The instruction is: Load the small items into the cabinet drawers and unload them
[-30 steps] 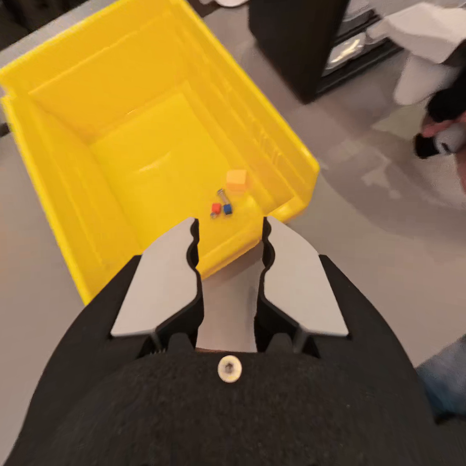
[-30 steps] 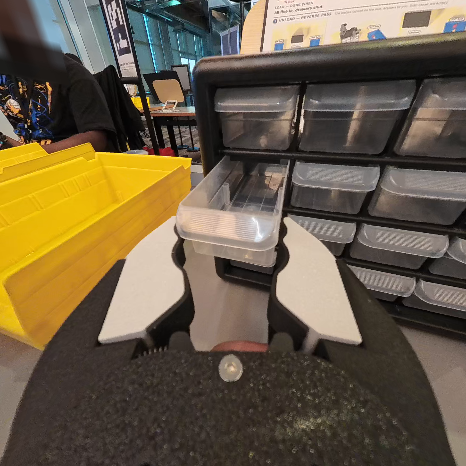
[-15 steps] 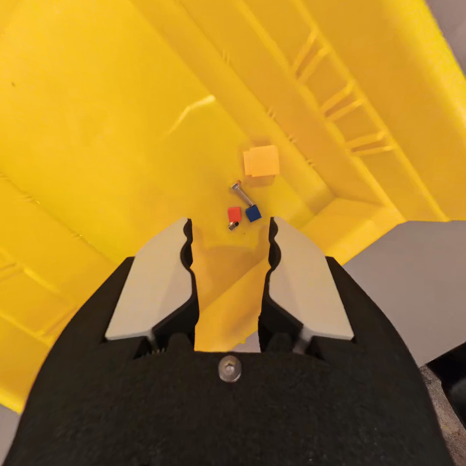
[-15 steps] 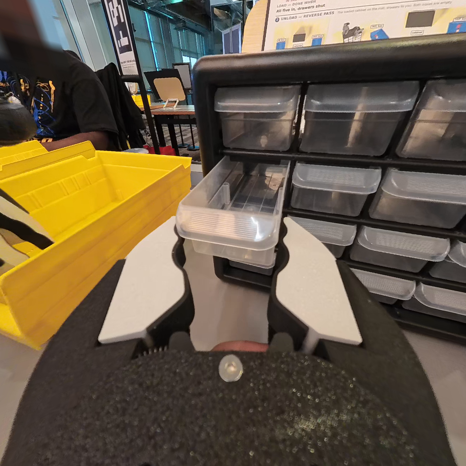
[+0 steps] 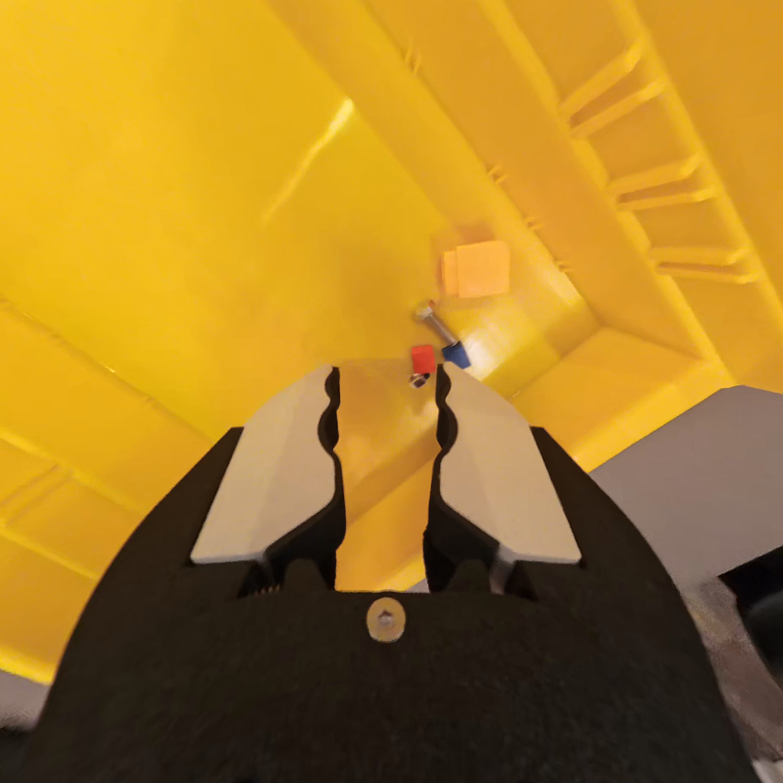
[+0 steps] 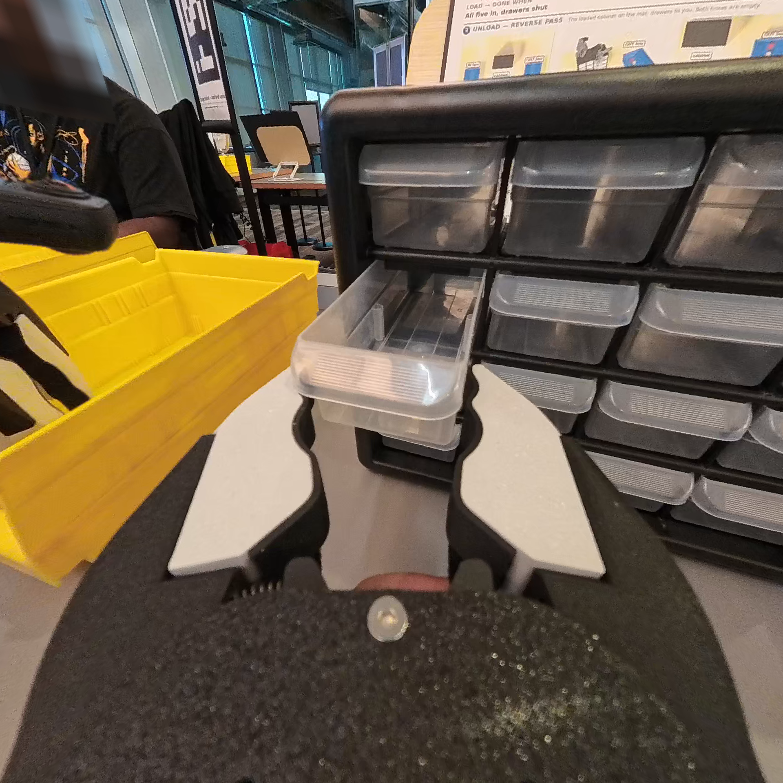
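Note:
In the left wrist view my left gripper is open and empty, low inside the yellow bin. Just past its right fingertip lie a small red piece, a blue piece with a metal screw, and an orange block beyond. In the right wrist view my right gripper is open, just below the front of a clear drawer pulled out of the black cabinet. The left gripper shows at the left edge, inside the bin.
The cabinet holds several closed clear drawers. A seated person in a dark shirt is behind the bin. A board with printed pictures stands behind the cabinet. The grey tabletop shows beside the bin. The left tips stand about 4 cm off the orange block.
My left gripper has gone down into the yellow bin, close to the small pieces, and its jaws have narrowed a little. It has come into the right wrist view. The right gripper has stayed still.

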### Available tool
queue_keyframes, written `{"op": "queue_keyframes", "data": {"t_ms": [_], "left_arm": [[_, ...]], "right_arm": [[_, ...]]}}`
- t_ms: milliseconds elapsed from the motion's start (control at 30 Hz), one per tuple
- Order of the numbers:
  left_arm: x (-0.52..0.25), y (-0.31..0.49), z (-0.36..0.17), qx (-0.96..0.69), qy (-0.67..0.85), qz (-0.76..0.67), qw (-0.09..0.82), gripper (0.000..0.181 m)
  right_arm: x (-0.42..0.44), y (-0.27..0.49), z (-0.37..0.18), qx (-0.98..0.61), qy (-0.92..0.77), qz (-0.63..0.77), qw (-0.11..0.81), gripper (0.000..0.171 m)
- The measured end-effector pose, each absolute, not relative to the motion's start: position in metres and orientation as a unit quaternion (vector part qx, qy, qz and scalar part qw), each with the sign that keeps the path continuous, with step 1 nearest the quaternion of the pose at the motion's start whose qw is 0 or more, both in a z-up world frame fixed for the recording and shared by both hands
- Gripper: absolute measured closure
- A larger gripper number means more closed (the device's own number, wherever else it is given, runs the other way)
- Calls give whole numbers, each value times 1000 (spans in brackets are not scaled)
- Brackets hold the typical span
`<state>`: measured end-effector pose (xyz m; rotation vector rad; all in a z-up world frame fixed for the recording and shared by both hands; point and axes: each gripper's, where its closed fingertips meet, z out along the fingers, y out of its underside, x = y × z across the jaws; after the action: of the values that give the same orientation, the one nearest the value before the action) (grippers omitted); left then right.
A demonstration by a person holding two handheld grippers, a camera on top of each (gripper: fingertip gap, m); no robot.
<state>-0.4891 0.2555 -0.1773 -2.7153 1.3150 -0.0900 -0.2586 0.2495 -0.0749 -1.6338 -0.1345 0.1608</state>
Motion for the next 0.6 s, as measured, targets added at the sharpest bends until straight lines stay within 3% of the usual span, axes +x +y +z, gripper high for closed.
{"op": "queue_keyframes", "data": {"t_ms": [400, 500, 600], "left_arm": [[-493, 243, -189, -859, 510, -45, 18, 145], [-492, 241, -194, -855, 517, -45, 7, 177], [-493, 241, -193, -851, 523, -41, 6, 177]], "right_arm": [[-259, 250, -75, -731, -58, 74, 676, 104], [-259, 250, -75, -730, -60, 72, 677, 104], [-259, 250, -75, -731, -59, 72, 676, 104]]}}
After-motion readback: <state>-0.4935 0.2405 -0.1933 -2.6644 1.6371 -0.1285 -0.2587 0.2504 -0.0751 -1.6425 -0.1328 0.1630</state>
